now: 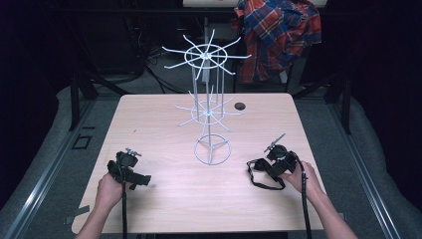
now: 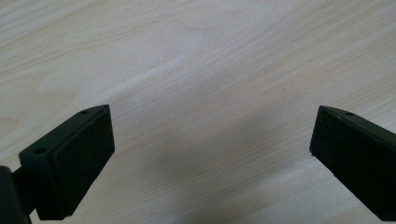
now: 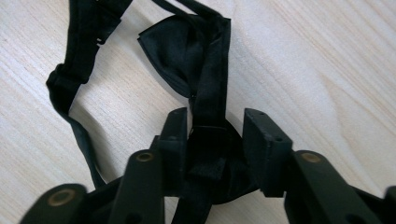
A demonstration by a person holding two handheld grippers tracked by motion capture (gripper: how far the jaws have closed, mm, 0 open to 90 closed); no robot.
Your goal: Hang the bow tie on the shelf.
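Note:
A black bow tie (image 3: 173, 51) with a thin neck strap (image 3: 70, 93) lies on the wooden table (image 1: 169, 204) at the front right. My right gripper (image 3: 215, 123) has its jaws drawn in on the tie's middle band, one on each side, pointing down at the tabletop. In the high view the bow tie (image 1: 260, 172) sits under the right gripper (image 1: 274, 163), with the strap looping toward me. My left gripper (image 1: 128, 173) hovers at the front left over bare wood. In its own view the left gripper (image 2: 212, 135) is open wide with nothing between the jaws.
A white wire rack (image 1: 211, 99) with two tiers of radiating hooks stands mid-table on a ring base (image 1: 213, 149). A small round hole (image 1: 240, 106) marks the far side of the table. A plaid shirt (image 1: 278, 35) hangs behind the table.

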